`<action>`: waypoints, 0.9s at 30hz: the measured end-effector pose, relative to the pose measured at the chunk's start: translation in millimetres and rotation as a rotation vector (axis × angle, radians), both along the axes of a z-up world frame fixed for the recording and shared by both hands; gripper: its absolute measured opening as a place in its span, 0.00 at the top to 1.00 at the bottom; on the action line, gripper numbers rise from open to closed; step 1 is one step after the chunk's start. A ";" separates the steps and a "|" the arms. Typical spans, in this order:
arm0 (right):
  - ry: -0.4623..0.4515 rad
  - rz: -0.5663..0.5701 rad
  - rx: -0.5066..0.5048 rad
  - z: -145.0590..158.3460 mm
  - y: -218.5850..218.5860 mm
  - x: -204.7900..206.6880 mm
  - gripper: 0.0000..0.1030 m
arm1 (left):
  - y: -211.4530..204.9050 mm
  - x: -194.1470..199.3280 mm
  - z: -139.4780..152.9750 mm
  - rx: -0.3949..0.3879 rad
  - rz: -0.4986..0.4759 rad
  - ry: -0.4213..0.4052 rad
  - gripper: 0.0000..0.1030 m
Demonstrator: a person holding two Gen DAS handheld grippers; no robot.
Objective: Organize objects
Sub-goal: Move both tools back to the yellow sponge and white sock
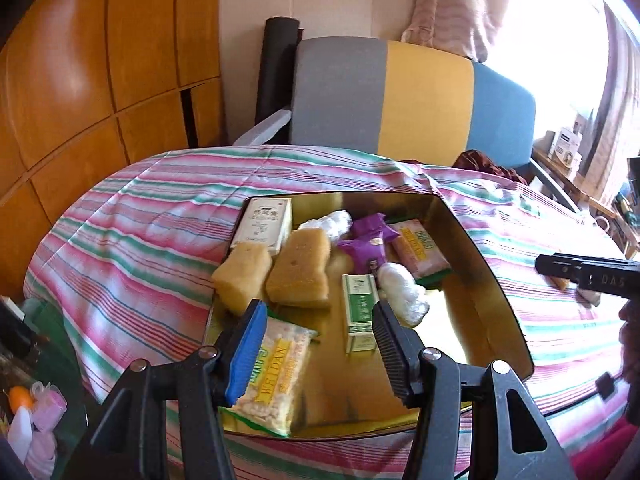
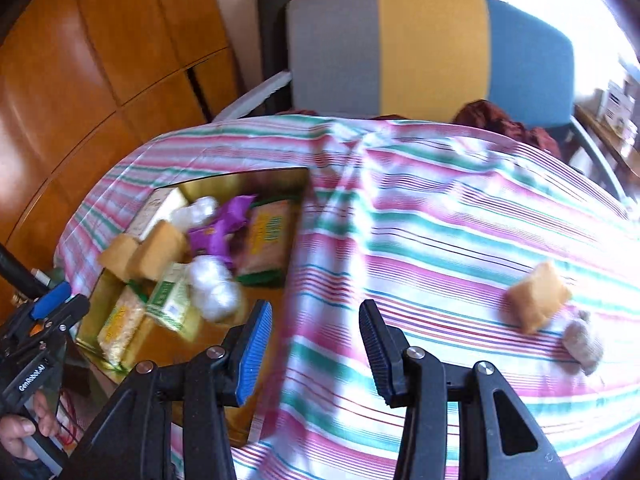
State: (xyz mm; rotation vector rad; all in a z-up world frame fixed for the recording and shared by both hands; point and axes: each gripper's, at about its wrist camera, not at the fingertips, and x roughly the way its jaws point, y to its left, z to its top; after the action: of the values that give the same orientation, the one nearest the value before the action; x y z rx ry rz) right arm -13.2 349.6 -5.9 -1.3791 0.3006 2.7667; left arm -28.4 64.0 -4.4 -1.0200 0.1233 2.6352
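The left gripper [image 1: 316, 344] hangs over the near end of the gold tray [image 1: 492, 280] with its jaws spread wide and nothing between them, above a snack packet [image 1: 272, 376] and a green box [image 1: 360, 312]. To the right, the right gripper [image 2: 314, 354] is equally wide and empty over the striped cloth [image 2: 440, 220], where a sponge [image 2: 538, 296] lies well outside the tray beside a small grey bundle [image 2: 582, 340].

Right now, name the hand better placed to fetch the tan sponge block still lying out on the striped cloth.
Right. The right gripper hangs open over the striped cloth, with the tan sponge block just ahead to its right. The left gripper is open over the gold tray.
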 end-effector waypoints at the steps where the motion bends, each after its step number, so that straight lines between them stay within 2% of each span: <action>1: 0.000 -0.018 0.003 0.2 8.8 3.7 0.55 | 4.0 1.0 0.8 -0.006 -0.010 0.002 0.46; 13: -0.020 -0.280 0.035 -4.4 136.6 50.8 0.52 | 58.8 10.6 9.5 -0.062 -0.137 0.020 0.44; 17: -0.021 -0.403 0.029 -13.5 187.5 67.1 0.51 | 82.5 12.8 12.2 -0.081 -0.189 0.025 0.43; 20: 0.002 -0.533 -0.031 -22.7 222.3 83.9 0.51 | 101.6 14.2 14.0 -0.098 -0.228 0.029 0.42; 24: 0.005 -0.706 -0.170 -33.7 256.9 108.2 0.51 | 135.1 15.4 16.0 -0.103 -0.299 0.026 0.42; 27: 0.022 -0.781 -0.205 -33.3 267.8 121.7 0.51 | 166.8 14.1 15.8 -0.096 -0.357 0.010 0.42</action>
State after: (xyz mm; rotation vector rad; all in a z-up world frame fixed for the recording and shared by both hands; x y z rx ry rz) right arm 108.5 617.4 -39.2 -0.9607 0.9159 2.1334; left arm -14.3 230.8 11.4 -0.9176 0.3988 2.3276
